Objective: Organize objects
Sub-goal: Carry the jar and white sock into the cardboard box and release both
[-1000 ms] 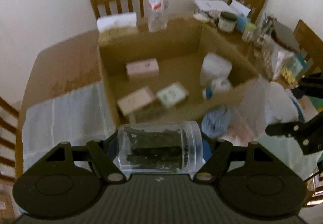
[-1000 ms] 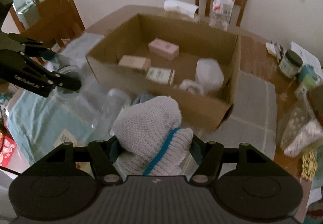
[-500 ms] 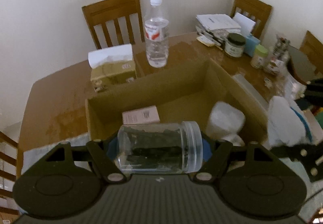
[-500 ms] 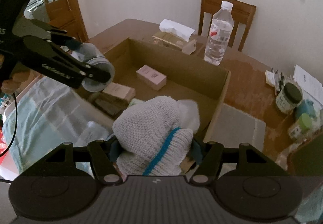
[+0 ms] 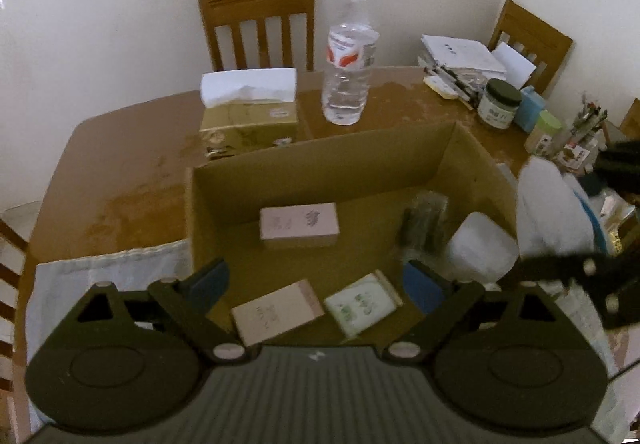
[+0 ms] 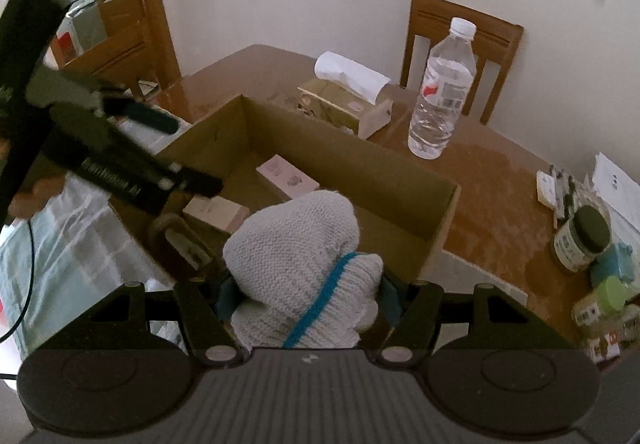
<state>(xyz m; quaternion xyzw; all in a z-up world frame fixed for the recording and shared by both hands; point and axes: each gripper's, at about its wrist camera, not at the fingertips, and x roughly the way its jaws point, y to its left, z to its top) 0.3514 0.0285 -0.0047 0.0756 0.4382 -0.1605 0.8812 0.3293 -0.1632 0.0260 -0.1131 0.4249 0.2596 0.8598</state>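
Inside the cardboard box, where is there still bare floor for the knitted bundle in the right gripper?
Bare floor lies along the cardboard box left wall and back wall, around the pink box. The right side is crowded: clear jar and white packet. Two cartons fill the near edge.

Matt cardboard box (image 5: pixel 320 167); knitted cloth bundle (image 6: pixel 296 256); glossy wooden table (image 6: pixel 492 195).
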